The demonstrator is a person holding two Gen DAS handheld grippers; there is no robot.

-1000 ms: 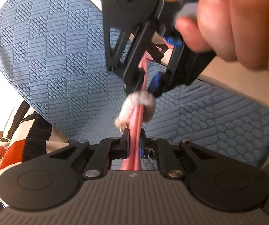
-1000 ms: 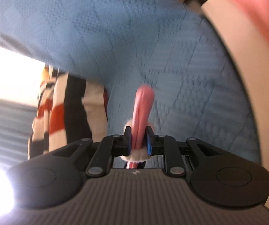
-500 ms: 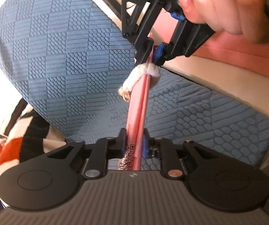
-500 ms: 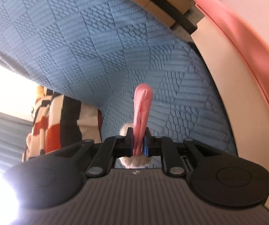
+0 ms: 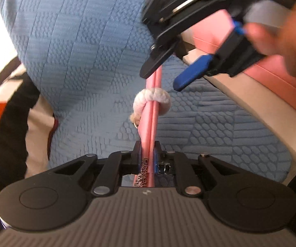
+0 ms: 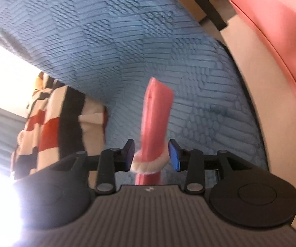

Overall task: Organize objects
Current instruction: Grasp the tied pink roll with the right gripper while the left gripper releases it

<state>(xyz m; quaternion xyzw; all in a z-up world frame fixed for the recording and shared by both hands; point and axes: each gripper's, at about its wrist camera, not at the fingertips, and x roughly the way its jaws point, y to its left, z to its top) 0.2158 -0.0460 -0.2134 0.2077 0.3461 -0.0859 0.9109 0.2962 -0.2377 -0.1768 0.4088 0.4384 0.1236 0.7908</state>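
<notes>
The left gripper [image 5: 148, 156] is clamping the lower, QR-printed end of a flat pink packet [image 5: 151, 121], holding it up over the blue textured cushion [image 5: 75, 61]. A fluffy white scrunchie [image 5: 155, 100] is ringing the packet's middle. The right gripper [image 6: 151, 154] is standing spread, its blue pads [image 6: 173, 156] flanking the scrunchie without pinching the packet.

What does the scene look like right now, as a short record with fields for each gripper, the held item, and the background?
left gripper: jaws shut on the pink pack
right gripper: jaws open, either side of the pack, not clamping
pink pack: long, flat, QR code at the left jaws
fluffy band: white, wrapped around the pack
background: blue cushion, striped cloth to its left
</notes>
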